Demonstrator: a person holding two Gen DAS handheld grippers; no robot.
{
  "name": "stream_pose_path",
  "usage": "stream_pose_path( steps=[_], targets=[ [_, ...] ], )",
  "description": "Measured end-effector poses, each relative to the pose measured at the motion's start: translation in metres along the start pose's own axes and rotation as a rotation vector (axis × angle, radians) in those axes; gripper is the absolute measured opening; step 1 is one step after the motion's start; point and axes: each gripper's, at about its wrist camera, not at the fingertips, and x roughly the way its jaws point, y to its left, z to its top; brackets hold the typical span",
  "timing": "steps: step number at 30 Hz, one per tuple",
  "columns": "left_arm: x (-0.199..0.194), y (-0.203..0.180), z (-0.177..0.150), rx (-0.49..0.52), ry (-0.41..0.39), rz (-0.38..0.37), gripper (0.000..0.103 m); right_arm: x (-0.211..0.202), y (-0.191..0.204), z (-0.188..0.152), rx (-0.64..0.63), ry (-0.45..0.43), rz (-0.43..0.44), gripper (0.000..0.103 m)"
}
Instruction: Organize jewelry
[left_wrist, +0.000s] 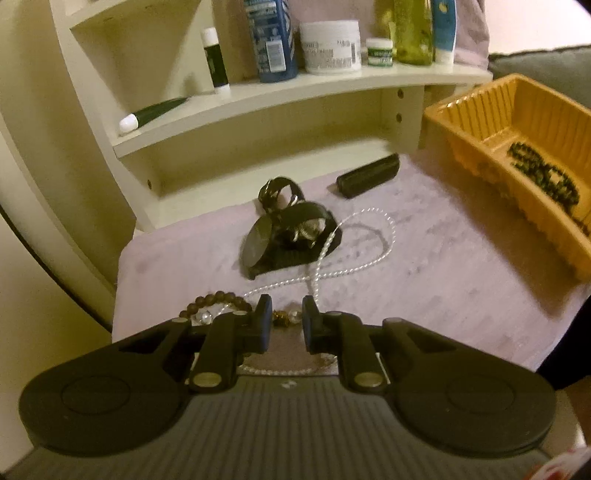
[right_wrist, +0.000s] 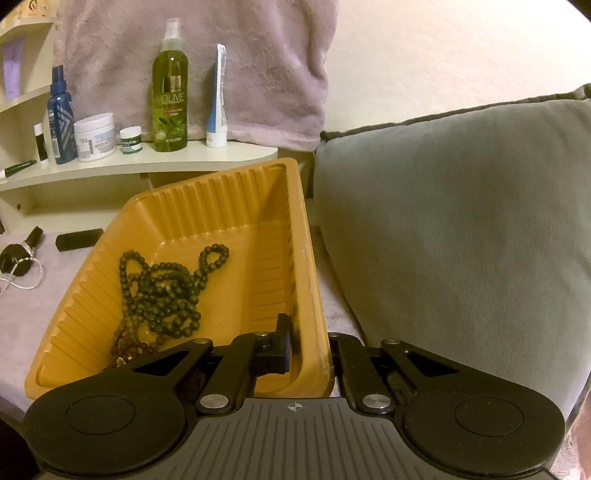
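Note:
In the left wrist view my left gripper (left_wrist: 287, 321) is open, low over the pink cloth (left_wrist: 443, 280), with a small gold and clear bead piece (left_wrist: 286, 316) between its fingertips. A brown bead bracelet (left_wrist: 218, 301) lies just left of it. A white pearl necklace (left_wrist: 354, 251) loops past a black watch (left_wrist: 280, 236). In the right wrist view my right gripper (right_wrist: 308, 343) is shut on the right wall of the orange tray (right_wrist: 310, 295), one finger inside, one outside. Dark green beads (right_wrist: 166, 291) lie in the tray, also seen in the left view (left_wrist: 543, 177).
A black bar-shaped case (left_wrist: 369, 175) lies behind the watch. A white shelf (left_wrist: 295, 88) holds bottles, jars and tubes, among them an olive spray bottle (right_wrist: 170, 99). A grey cushion (right_wrist: 461, 221) stands right of the tray. A pink towel (right_wrist: 192, 66) hangs behind.

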Motion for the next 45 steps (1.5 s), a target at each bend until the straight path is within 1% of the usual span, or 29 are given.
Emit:
stream_pose_path(
  steps=[2, 12, 16, 19, 22, 28, 30, 34, 39, 42, 45],
  targets=[
    [0.002, 0.0, -0.002, 0.007, 0.009, 0.003, 0.015, 0.0, 0.0, 0.0, 0.001, 0.0, 0.0, 0.006],
    [-0.001, 0.0, -0.001, 0.0, 0.001, -0.005, 0.014, 0.0, 0.0, 0.0, 0.0, 0.0, 0.0, 0.006],
    [-0.012, -0.006, 0.004, -0.005, -0.024, -0.021, 0.014, 0.0, 0.0, 0.0, 0.0, 0.0, 0.0, 0.006],
    [-0.022, -0.016, 0.013, 0.0, -0.052, -0.053, 0.014, 0.0, 0.0, 0.0, 0.001, 0.0, 0.001, 0.006],
    [-0.033, -0.028, 0.026, 0.002, -0.084, -0.106, 0.015, 0.001, 0.0, 0.0, 0.001, -0.001, 0.0, 0.006],
    [-0.05, -0.065, 0.055, 0.006, -0.156, -0.285, 0.014, 0.001, 0.0, 0.0, 0.003, -0.002, 0.001, 0.006],
    [-0.052, -0.081, 0.065, 0.022, -0.17, -0.356, 0.014, 0.002, 0.0, -0.001, 0.005, -0.001, 0.001, 0.006],
    [-0.052, -0.114, 0.078, 0.07, -0.18, -0.462, 0.015, 0.0, 0.0, 0.0, 0.008, -0.002, 0.001, 0.006],
    [-0.045, -0.153, 0.082, 0.128, -0.16, -0.536, 0.015, 0.0, 0.0, 0.0, 0.009, -0.002, 0.001, 0.006],
    [-0.04, -0.167, 0.08, 0.144, -0.145, -0.551, 0.015, -0.001, 0.0, 0.0, 0.012, -0.002, 0.002, 0.006],
    [-0.036, -0.172, 0.077, 0.145, -0.135, -0.561, 0.015, -0.001, 0.0, 0.001, 0.013, -0.003, 0.004, 0.006]
  ],
)
